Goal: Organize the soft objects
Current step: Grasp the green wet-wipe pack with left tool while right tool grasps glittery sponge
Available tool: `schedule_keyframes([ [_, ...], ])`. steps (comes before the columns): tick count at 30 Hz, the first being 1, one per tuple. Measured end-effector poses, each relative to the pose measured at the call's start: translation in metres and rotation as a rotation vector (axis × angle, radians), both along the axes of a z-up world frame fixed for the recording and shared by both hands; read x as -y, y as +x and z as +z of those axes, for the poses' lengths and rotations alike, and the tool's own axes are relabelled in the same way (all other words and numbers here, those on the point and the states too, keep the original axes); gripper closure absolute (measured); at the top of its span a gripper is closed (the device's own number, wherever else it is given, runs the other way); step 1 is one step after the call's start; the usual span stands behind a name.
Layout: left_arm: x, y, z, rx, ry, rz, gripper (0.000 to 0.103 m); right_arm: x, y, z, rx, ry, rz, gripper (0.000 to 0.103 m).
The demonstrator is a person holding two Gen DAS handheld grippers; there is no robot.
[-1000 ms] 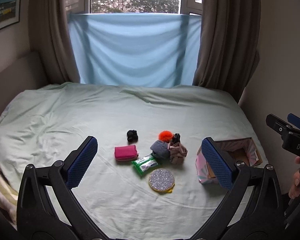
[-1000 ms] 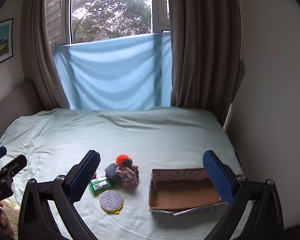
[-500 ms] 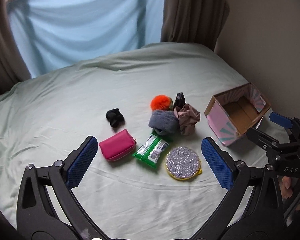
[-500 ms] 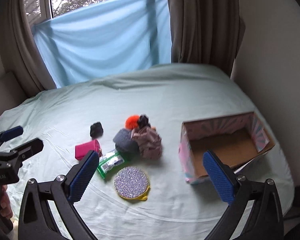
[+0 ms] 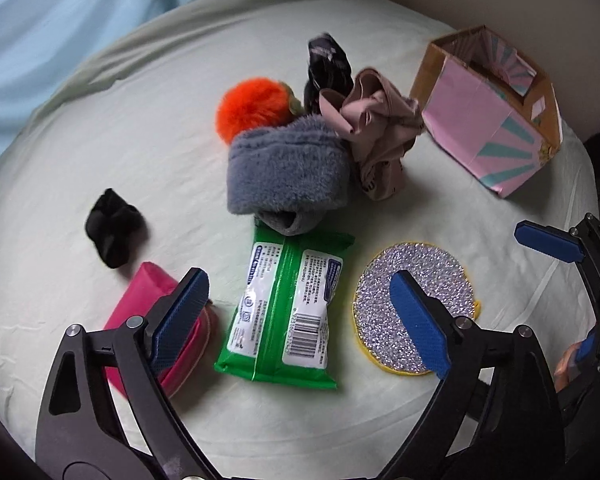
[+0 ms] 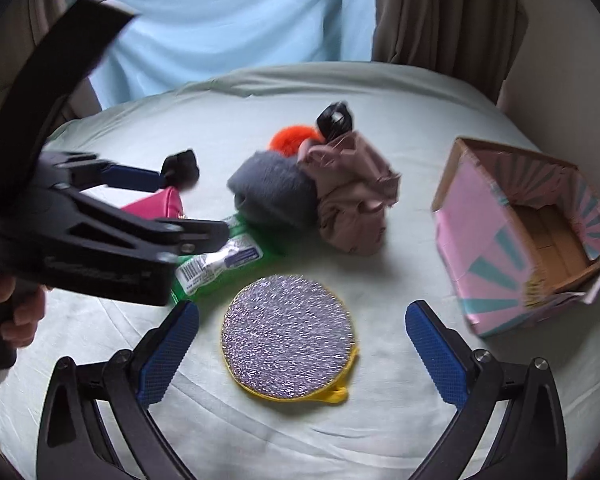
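Note:
Soft items lie on the pale green bed: a green wipes pack (image 5: 285,307), a glittery round pad (image 5: 416,292) with a yellow rim, a grey fuzzy band (image 5: 288,168), an orange pompom (image 5: 252,106), a beige cloth bundle (image 5: 374,132), a black scrunchie (image 5: 114,226) and a pink pouch (image 5: 152,312). My left gripper (image 5: 300,316) is open, low over the wipes pack. My right gripper (image 6: 300,354) is open around the round pad (image 6: 288,334), just above it.
A pink and teal cardboard box (image 6: 528,236) stands open at the right; it also shows in the left wrist view (image 5: 488,108). A black clip-like object (image 5: 328,64) stands behind the bundle. A blue curtain and brown drapes hang beyond the bed.
Both grippers have come forward and down toward the pile. The left one now hovers over the wipes pack, the right one over the round pad. Nothing has been gripped.

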State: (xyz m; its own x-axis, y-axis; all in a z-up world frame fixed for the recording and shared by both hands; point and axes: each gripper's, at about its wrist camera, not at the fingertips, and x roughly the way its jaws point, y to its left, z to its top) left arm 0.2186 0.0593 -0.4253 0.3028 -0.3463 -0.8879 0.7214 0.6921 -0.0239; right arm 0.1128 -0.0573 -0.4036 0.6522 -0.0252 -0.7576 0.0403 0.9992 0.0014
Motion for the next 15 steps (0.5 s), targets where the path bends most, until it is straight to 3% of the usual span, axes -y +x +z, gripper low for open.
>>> schedule_keyframes([
  [2,0.008,0.005,-0.016,-0.011,0.028,-0.030,0.017,-0.003,0.007,-0.016,-0.020,-0.003,0.010,0.001],
  [6,0.017,0.012,-0.039,-0.037,0.055,-0.061,0.025,-0.002,0.021,-0.038,-0.058,0.011,0.024,0.017],
  [11,0.021,0.016,-0.058,-0.050,0.087,-0.075,0.039,0.000,0.033,-0.063,-0.093,0.031,0.015,0.018],
  [15,0.021,0.010,-0.059,-0.017,0.108,-0.102,0.042,-0.005,0.031,-0.070,-0.084,0.015,0.023,0.018],
])
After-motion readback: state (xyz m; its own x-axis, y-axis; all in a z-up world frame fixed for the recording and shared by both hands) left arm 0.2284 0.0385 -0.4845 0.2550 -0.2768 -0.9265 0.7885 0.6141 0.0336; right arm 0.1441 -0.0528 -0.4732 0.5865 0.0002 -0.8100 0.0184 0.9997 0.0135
